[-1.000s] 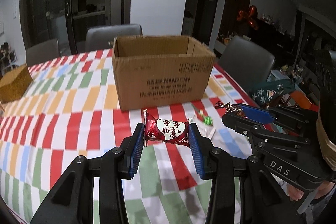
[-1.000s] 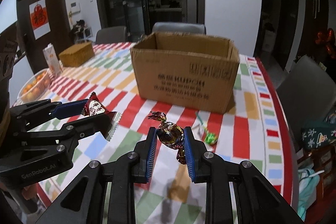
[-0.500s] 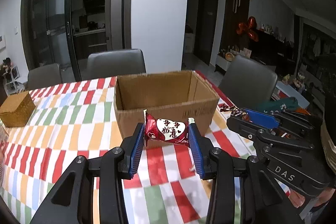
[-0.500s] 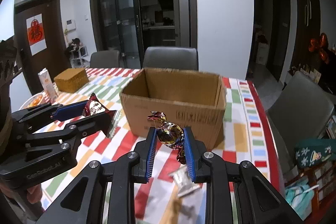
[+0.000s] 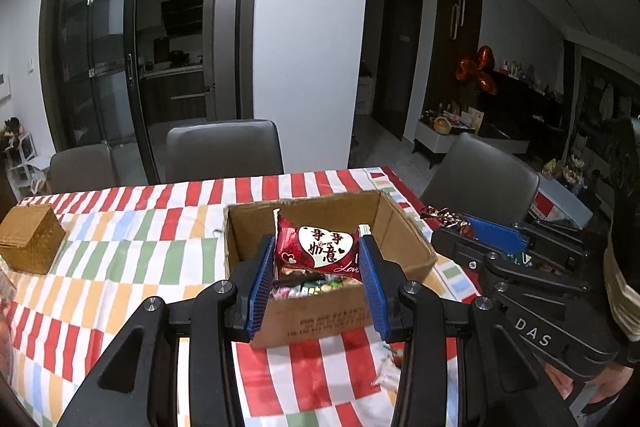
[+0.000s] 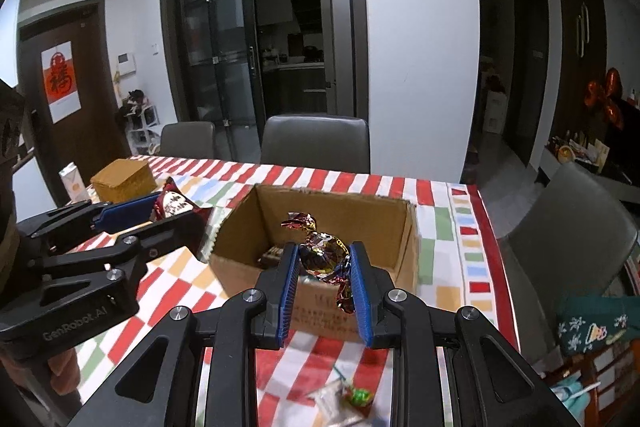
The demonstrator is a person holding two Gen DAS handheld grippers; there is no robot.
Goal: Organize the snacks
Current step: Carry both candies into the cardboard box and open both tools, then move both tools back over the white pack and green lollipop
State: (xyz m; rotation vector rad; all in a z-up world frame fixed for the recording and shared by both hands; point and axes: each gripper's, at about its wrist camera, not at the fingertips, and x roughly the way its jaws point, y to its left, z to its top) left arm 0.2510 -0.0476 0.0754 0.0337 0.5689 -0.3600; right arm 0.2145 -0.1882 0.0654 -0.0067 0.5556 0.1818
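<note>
A red snack packet (image 5: pixel 318 250) with a white heart and Chinese characters sits pinched crosswise between the 2 blue-padded fingers of the left gripper (image 5: pixel 318 267), held in the air above the open cardboard box (image 5: pixel 404 227). The fingers are closed only as far as the packet's width, their pads (image 5: pixel 258 277) pressing its 2 crimped ends. Just to the right, the right gripper (image 6: pixel 323 277) clamps a foil-wrapped candy (image 6: pixel 322 255) in gold and maroon, its twisted ends sticking out above and below the pads (image 6: pixel 289 287); it too hangs over the box's near edge. Inside the box lie assorted wrapped snacks (image 5: pixel 308 285). The box stands on a table covered by a red, green and orange checked cloth (image 5: pixel 120 255). A green-wrapped candy (image 6: pixel 360 395) lies on the cloth in front of the box, and a brown woven box (image 5: pixel 30 245) sits far left. Grey chairs (image 5: pixel 224 151) ring the table.
</note>
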